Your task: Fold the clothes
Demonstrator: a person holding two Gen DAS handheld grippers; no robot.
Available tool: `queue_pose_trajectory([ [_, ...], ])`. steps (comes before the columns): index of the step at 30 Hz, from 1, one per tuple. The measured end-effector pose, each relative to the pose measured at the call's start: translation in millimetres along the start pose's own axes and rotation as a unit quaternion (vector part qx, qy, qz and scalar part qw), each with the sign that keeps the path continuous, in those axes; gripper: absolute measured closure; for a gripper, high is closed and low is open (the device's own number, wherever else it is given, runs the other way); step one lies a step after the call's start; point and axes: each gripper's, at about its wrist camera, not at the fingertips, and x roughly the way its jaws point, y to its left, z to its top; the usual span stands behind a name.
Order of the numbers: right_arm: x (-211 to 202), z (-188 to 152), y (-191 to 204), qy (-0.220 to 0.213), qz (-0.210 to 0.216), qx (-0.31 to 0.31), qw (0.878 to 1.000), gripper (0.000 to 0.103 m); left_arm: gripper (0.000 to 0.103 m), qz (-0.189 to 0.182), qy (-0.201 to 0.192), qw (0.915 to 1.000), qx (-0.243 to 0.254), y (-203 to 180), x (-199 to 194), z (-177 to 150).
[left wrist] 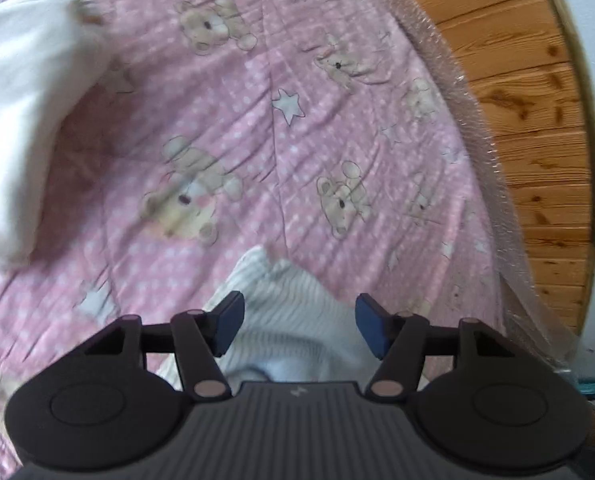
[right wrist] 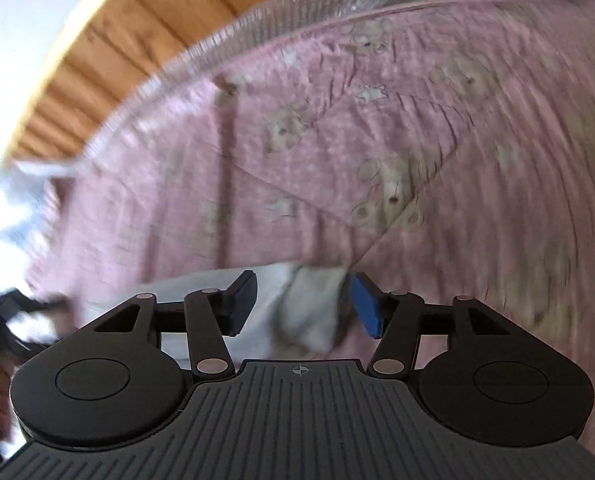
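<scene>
A white ribbed garment (left wrist: 293,320) lies on the pink teddy-bear bedsheet (left wrist: 257,140), directly under my left gripper (left wrist: 299,322), whose jaws stand open on either side of the cloth. More white cloth (left wrist: 21,112) is lifted at the far left, blurred. In the right wrist view my right gripper (right wrist: 302,304) is open, with a bunched white piece of clothing (right wrist: 309,312) between its fingers and not pinched. That view is motion-blurred.
The bedsheet (right wrist: 377,160) covers a bed edged with clear bubble wrap (left wrist: 469,128). Wooden plank flooring (left wrist: 517,80) lies beyond the bed's right edge. A dark object (right wrist: 9,312) sits at the left edge of the right wrist view.
</scene>
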Motion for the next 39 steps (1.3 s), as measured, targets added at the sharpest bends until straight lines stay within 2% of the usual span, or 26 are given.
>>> queue_pose_trajectory([
  [2,12,3,6,0.011,-0.01,-0.058,0.998,0.053,0.041,0.018,0.009,0.9998,0.008,-6,11,2],
  [3,17,4,10,0.015,-0.016,-0.087,0.996,0.06,0.043,0.023,0.008,0.9995,0.021,-10,13,1],
  [4,20,4,13,0.019,-0.016,-0.117,0.993,0.084,0.048,0.028,0.008,0.9989,0.037,-13,15,-1],
  [5,19,3,17,0.016,-0.013,-0.145,0.989,0.092,0.06,0.028,0.007,0.9981,0.055,-17,17,-4],
  [6,16,0,20,0.008,-0.012,-0.173,0.985,0.094,0.099,0.025,0.008,0.997,0.073,-18,17,-6],
  [7,13,-3,23,0.0,-0.011,-0.201,0.98,0.096,0.103,0.023,0.004,0.9959,0.087,-18,16,-10],
  [9,-4,-15,30,-0.036,-0.006,-0.263,0.964,0.096,0.103,0.01,-0.019,0.9924,0.121,-15,2,-21],
  [11,-26,-32,38,-0.08,-0.007,-0.327,0.942,0.096,0.103,-0.008,-0.042,0.9876,0.151,-11,-19,-36],
  [13,-48,-54,50,-0.123,-0.024,-0.391,0.912,0.096,0.103,-0.031,-0.058,0.9834,0.169,1,-43,-54],
  [16,-76,-100,67,-0.166,-0.047,-0.502,0.848,0.096,0.103,-0.054,-0.056,0.9777,0.195,25,-70,-85],
  [17,-81,-120,69,-0.166,-0.05,-0.534,0.827,0.096,0.103,-0.049,-0.044,0.9782,0.197,39,-72,-96],
  [18,-81,-140,67,-0.158,-0.055,-0.558,0.813,0.096,0.103,-0.04,-0.027,0.9804,0.191,53,-69,-104],
  [19,-79,-159,63,-0.146,-0.062,-0.574,0.803,0.096,0.103,-0.036,-0.012,0.9835,0.177,65,-65,-108],
  [20,-77,-174,58,-0.134,-0.072,-0.581,0.799,0.095,0.101,-0.033,-0.008,0.9863,0.162,69,-63,-106],
  [22,-73,-193,47,-0.11,-0.099,-0.572,0.807,0.088,0.08,-0.029,-0.011,0.9905,0.134,66,-59,-93],
  [23,-73,-198,43,-0.103,-0.11,-0.56,0.815,0.084,0.072,-0.026,-0.012,0.9924,0.12,64,-58,-87],
  [24,-77,-197,43,-0.1,-0.113,-0.532,0.833,0.074,0.058,-0.019,-0.012,0.9907,0.134,58,-53,-82],
  [25,-82,-191,43,-0.097,-0.107,-0.492,0.859,0.064,0.049,-0.009,-0.01,0.9858,0.167,49,-45,-79],
  [27,-94,-171,40,-0.095,-0.067,-0.397,0.911,0.054,0.042,0.012,-0.007,0.9724,0.233,30,-30,-73],
  [28,-99,-160,39,-0.096,-0.048,-0.354,0.929,0.053,0.039,0.023,-0.005,0.964,0.265,21,-23,-70],
  [30,-101,-140,36,-0.098,-0.014,-0.291,0.952,0.049,0.039,0.043,-0.002,0.9435,0.329,2,-8,-64],
  [32,-102,-121,33,-0.1,0.015,-0.233,0.967,0.048,0.042,0.064,0.001,0.9184,0.39,-16,7,-57],
  [34,-96,-108,29,-0.096,0.028,-0.201,0.975,0.048,0.057,0.084,0.005,0.8888,0.45,-35,22,-51],
  [37,-74,-99,16,-0.066,0.041,-0.167,0.983,0.049,0.056,0.114,0.009,0.8363,0.536,-62,45,-42],
  [38,-66,-98,10,-0.051,0.044,-0.161,0.985,0.051,0.056,0.118,0.009,0.8244,0.553,-66,48,-42],
  [39,-54,-94,5,-0.03,0.045,-0.158,0.986,0.059,0.058,0.12,0.007,0.8174,0.563,-66,48,-45],
])
